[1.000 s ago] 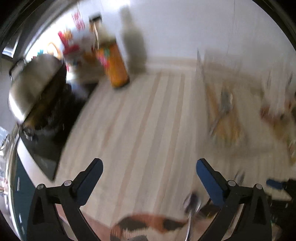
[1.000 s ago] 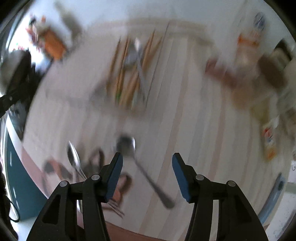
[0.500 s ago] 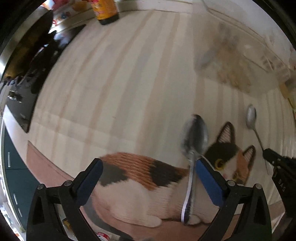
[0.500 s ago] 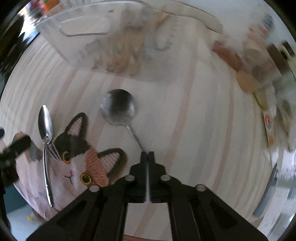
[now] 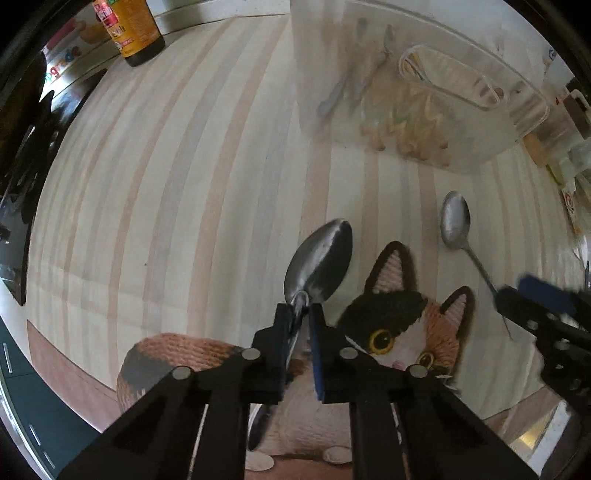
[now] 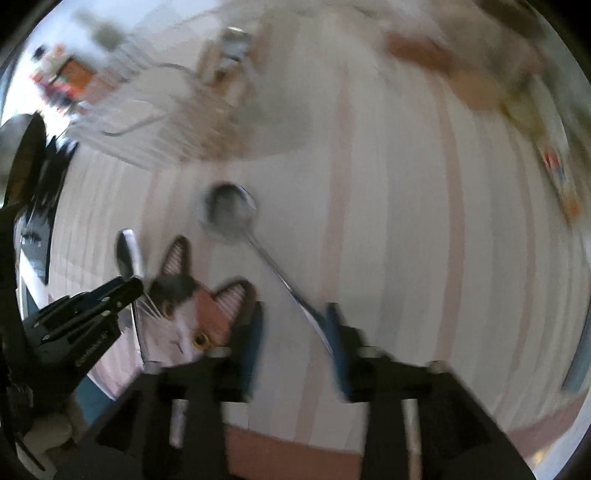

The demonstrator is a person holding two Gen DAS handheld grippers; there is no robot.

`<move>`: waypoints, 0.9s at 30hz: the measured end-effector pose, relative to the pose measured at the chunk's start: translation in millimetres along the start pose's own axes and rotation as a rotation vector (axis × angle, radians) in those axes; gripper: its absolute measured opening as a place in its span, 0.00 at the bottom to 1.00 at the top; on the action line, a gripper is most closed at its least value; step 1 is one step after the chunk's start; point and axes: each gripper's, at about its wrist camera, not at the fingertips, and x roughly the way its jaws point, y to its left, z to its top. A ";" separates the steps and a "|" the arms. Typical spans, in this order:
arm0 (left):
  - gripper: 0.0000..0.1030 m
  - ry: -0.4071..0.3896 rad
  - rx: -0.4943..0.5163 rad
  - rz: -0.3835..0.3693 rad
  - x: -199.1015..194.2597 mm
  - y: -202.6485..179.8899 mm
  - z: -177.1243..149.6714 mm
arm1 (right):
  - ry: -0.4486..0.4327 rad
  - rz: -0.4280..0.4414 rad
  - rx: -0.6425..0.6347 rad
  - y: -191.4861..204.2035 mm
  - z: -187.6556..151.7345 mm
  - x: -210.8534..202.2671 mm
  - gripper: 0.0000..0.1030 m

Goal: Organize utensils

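Now left claw [image 5: 303, 319] closing on spoon [image 5: 318, 263], bowl pointing away

- You're in a home kitchen, by the look of it.
- Your bench [image 5: 184, 177] is pale striped wood with a plain wall behind.
- Dark sauce bottle [image 5: 133, 29] with an orange label stands at the back edge.
- Black stove top [image 5: 22, 155] sits at your far left; what seems a steel pot [image 6: 11, 147] shows there in the right wrist view.
- Clear plastic bin [image 5: 424, 92] holds cutlery and wooden sticks.
- Two spoons, one large [image 5: 319, 262] and one smaller [image 5: 456, 221], lie by a cat-shaped woven mat [image 5: 399, 332].
- Blurred food packets [image 6: 517, 92] crowd the right side.
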 end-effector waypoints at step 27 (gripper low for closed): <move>0.09 0.049 -0.153 -0.271 10.9 97.4 -12.7 | 0.019 0.044 0.294 -69.7 16.2 12.2 0.00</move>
